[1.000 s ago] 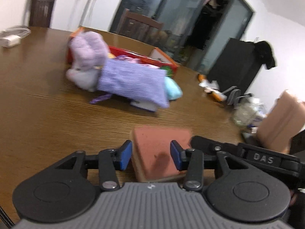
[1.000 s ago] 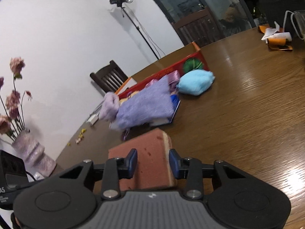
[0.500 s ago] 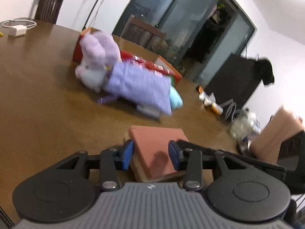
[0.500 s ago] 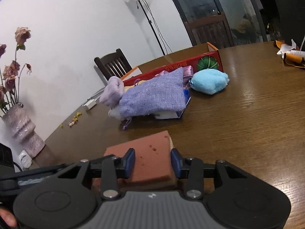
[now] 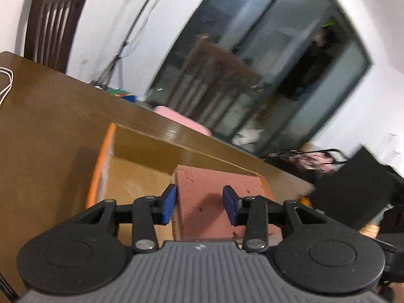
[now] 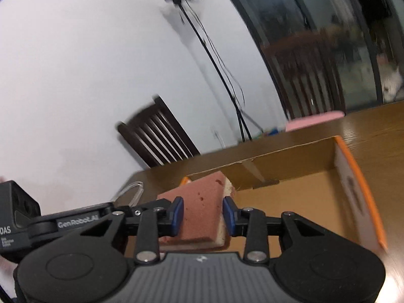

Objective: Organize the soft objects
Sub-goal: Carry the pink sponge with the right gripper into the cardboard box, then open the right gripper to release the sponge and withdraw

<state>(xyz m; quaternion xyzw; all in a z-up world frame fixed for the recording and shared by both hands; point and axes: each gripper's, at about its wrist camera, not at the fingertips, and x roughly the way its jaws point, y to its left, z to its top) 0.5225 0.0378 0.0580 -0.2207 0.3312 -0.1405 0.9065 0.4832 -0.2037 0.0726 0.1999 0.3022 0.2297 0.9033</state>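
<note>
While both grippers, left gripper [image 5: 199, 204] and right gripper [image 6: 202, 216], clench reddish sponges [image 5: 214, 202] [image 6: 202, 209] above a cardboard box [image 6: 298, 202], only the right view shows a light stand [image 6: 214, 58]; wooden table [image 5: 45, 116], white walls.

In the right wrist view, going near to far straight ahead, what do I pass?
Right tool → sponge → cardboard box far wall → table → pink pad → glass door.
</note>
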